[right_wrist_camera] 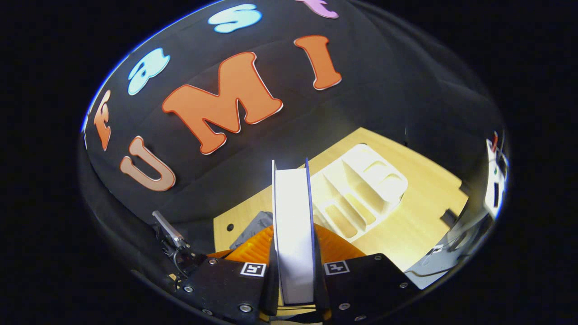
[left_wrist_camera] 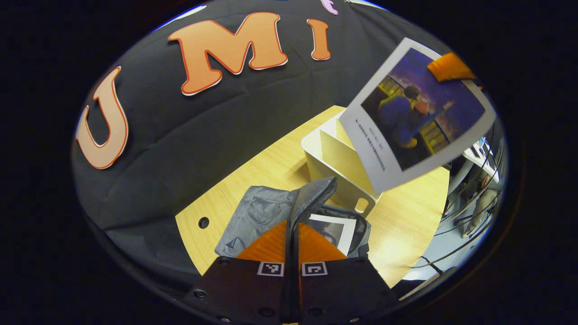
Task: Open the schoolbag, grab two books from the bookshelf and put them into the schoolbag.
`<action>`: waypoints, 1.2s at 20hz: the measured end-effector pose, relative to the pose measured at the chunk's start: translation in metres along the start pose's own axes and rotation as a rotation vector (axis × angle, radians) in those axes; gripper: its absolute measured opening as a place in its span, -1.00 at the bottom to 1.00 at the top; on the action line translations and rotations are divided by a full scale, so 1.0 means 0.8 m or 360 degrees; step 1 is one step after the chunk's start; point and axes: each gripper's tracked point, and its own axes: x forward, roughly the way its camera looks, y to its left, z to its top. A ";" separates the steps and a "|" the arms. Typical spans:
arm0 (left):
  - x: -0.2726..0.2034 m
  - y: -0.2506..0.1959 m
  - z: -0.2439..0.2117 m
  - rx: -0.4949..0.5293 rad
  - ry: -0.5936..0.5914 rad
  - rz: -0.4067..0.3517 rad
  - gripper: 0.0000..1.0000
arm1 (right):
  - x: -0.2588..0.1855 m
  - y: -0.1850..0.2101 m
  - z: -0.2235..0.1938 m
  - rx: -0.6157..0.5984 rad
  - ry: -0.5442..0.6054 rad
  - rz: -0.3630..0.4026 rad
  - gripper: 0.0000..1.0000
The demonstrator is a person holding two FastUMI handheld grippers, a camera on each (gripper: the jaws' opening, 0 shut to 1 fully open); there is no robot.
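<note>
The grey schoolbag [left_wrist_camera: 259, 214] lies on the wooden table with its mouth open. My left gripper [left_wrist_camera: 292, 228] is shut on the bag's zipper-edged flap [left_wrist_camera: 316, 192] and holds it up. One white-bordered book [left_wrist_camera: 336, 230] lies inside the bag. A second book [left_wrist_camera: 420, 113] with a purple cover hangs in the air above the white bookshelf [left_wrist_camera: 334, 158], one finger of the other gripper [left_wrist_camera: 449, 67] on its top corner. In the right gripper view that book [right_wrist_camera: 293, 212] shows edge-on, white pages between my right gripper's [right_wrist_camera: 293, 239] shut fingers. The bag [right_wrist_camera: 253, 230] lies below to the left.
The bookshelf [right_wrist_camera: 361, 189] has upright dividers and bare slots. It stands on the table [left_wrist_camera: 406, 225] just behind the bag. A small round hole [left_wrist_camera: 203, 222] marks the table's left part. Cables and equipment [left_wrist_camera: 474, 198] lie beyond the table's right edge.
</note>
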 end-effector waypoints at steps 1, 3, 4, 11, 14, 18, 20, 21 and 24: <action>0.001 0.001 -0.001 0.0021 0.0002 -0.0003 -0.99 | 0.009 0.003 -0.016 0.0066 0.0029 0.0034 -0.36; -0.012 0.005 0.003 0.0072 -0.0002 -0.0006 -0.99 | 0.021 0.004 -0.059 0.0217 0.0102 0.0101 -0.36; -0.007 -0.001 0.003 0.0088 -0.0003 -0.0011 -0.99 | 0.029 0.003 -0.079 0.0311 0.0153 0.0140 -0.36; -0.006 0.012 0.006 0.0168 -0.0004 0.0009 -0.99 | 0.103 -0.008 -0.192 0.0815 0.0346 0.0276 -0.38; -0.007 0.011 0.007 0.0206 0.0002 0.0011 -0.99 | 0.136 -0.003 -0.221 0.0925 0.0381 0.0317 -0.38; -0.009 0.009 0.009 0.0215 0.0012 -0.0002 -0.99 | 0.174 0.002 -0.244 0.1099 0.0347 0.0376 -0.38; -0.013 0.006 0.011 0.0220 0.0010 -0.0008 -0.99 | 0.187 0.007 -0.246 0.1156 0.0285 0.0411 -0.38; -0.013 0.006 0.012 0.0232 0.0010 -0.0004 -0.99 | 0.194 0.011 -0.249 0.1171 0.0258 0.0428 -0.38; -0.020 0.006 0.021 0.0287 -0.0010 0.0019 -0.99 | 0.212 0.025 -0.258 0.1207 0.0212 0.0456 -0.38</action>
